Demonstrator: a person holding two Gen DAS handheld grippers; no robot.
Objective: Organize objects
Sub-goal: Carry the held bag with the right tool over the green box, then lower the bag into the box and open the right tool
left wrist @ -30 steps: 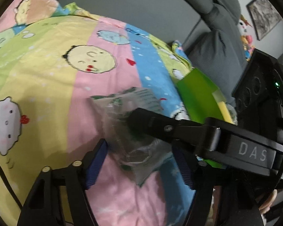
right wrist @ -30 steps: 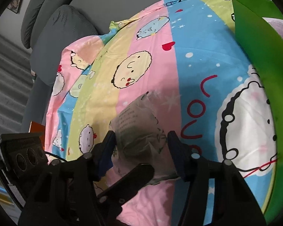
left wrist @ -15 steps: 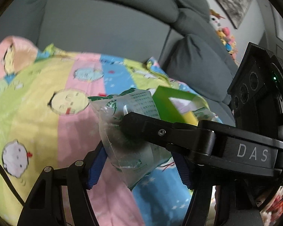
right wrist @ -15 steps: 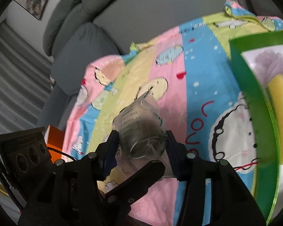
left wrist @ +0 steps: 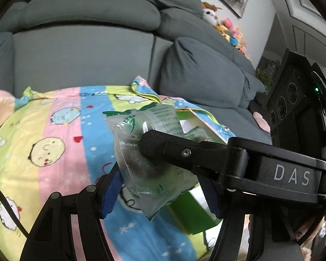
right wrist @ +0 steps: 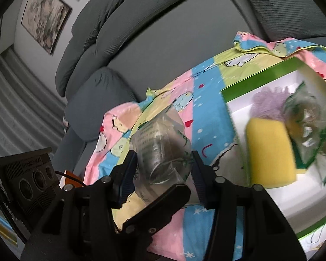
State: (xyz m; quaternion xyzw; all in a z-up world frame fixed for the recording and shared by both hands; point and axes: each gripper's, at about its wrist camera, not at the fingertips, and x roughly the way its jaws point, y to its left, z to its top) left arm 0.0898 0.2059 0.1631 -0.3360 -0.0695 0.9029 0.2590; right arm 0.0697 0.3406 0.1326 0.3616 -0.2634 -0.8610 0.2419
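Step in hand, judged: carrying; left gripper and right gripper both pinching clear packet aloft over patterned blanket; next, likely: swing over green box, lower, spread jaws.

Close wrist views, shared blanket

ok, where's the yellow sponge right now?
Right wrist view, right side: the yellow sponge lies in the green-rimmed box on the cartoon blanket, beside a purple scrubber and a clear packet.
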